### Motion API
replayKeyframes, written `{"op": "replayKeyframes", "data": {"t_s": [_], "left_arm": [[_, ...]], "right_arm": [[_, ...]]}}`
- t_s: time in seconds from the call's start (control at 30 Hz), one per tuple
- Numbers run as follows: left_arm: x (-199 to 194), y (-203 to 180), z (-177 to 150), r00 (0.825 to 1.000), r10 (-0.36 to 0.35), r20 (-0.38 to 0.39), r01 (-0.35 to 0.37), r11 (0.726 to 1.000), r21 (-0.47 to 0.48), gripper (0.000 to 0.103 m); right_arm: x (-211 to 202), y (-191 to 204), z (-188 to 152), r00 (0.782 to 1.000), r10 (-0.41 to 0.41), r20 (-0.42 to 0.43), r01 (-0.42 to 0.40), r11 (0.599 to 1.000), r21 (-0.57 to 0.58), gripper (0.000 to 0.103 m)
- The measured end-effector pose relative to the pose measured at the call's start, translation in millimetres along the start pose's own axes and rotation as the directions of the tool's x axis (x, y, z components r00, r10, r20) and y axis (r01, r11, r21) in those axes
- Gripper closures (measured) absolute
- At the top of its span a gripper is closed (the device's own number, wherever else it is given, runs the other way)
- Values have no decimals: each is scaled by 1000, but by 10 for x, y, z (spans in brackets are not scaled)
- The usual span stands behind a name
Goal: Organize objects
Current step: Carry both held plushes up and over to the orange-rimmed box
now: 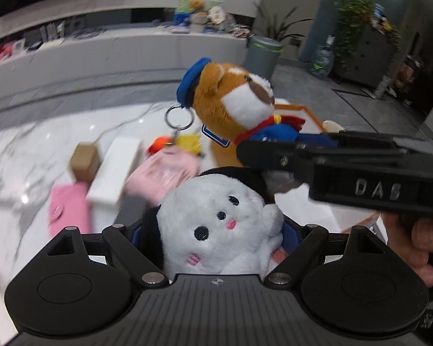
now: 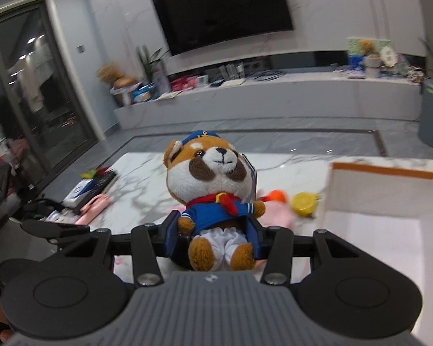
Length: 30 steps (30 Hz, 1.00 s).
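My left gripper [image 1: 216,232] is shut on a white plush dog with black ears [image 1: 216,225], held above the marble table [image 1: 20,155]. My right gripper [image 2: 213,236] is shut on the body of a brown sailor plush dog [image 2: 213,178] in a blue cap and jacket with a red scarf. In the left wrist view that sailor plush [image 1: 233,101] hangs ahead, with a key ring [image 1: 179,116] dangling from its cap, and the right gripper [image 1: 245,151] comes in from the right. A white box with an orange rim [image 2: 384,199] stands open at the right.
On the table lie pink pouches [image 1: 69,210], a white block [image 1: 114,170], a small brown box [image 1: 83,160], a yellow toy [image 2: 303,203] and an orange toy [image 2: 275,195]. Books [image 2: 92,187] sit at the table's left edge. A hand [image 1: 415,245] holds the right gripper.
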<state>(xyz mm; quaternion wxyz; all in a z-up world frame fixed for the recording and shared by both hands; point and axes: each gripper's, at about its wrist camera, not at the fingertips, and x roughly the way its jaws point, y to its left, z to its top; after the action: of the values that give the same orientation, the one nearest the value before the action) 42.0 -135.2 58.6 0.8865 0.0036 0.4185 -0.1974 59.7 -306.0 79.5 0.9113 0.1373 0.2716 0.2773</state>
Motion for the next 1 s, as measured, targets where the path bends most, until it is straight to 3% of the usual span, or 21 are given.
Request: {"op": "replayKeyframes", "data": {"t_s": [0.4,0.53,0.87,1.0], "left_arm": [[728,-769,453,993,-117,-9,117,985,128,5],[938,-906,460,990,-128,-52,135,977,163,5],[1304,-1079,315,985,-57,-163,103,950,295,5],[1400,-1175,251,978,-12,-207,92,921,379,5]], "right_arm": [[-395,-848,5,974,-220,59,212,970,117,54],[-449,-1056,-10,962,-267,53,257,955,150,54],[-221,-1363,-225,944,-317,-94,328,933,146,53],[-123,-1442,-386,933,-315,-176,341,930,139,53]]}}
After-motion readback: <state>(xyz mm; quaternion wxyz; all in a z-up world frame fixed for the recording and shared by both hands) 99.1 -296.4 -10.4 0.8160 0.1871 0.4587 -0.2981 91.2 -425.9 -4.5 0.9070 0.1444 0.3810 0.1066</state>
